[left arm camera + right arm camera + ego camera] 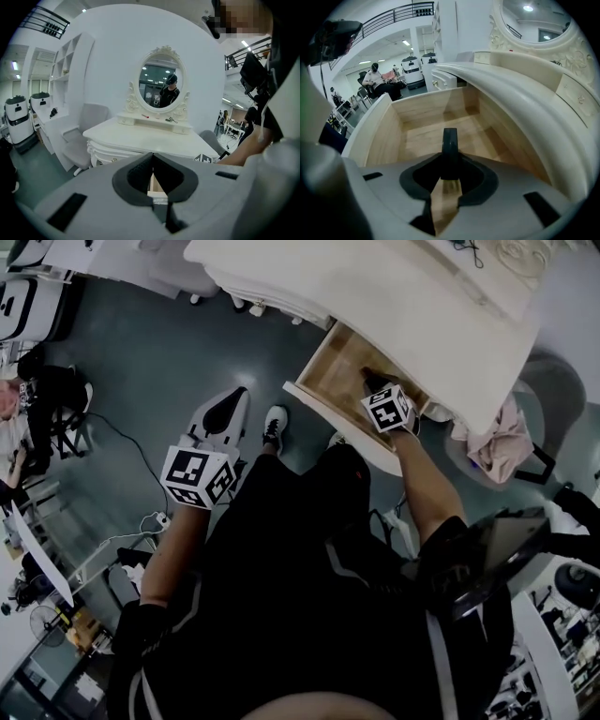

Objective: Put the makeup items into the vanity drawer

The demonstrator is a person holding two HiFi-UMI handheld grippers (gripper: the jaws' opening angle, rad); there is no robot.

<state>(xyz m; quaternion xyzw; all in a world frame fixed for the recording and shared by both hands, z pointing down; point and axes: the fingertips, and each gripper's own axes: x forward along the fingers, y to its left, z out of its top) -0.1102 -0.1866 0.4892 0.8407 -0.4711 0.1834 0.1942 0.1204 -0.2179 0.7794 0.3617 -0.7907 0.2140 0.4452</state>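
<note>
Right gripper view: my right gripper (450, 164) pinches a slim black makeup item (450, 138) over the open drawer (417, 136). My left gripper (153, 157) has its fingers (138, 172) pressed together.

Right claw (450, 165) hides part of the dark item (450, 139).

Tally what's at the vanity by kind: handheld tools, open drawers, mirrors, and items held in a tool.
Handheld two-jaw tools: 2 (left tool, right tool)
Open light-wood drawer: 1
Oval white-framed mirror: 1
Slim black makeup item, gripped by the right tool: 1
Total: 5
</note>
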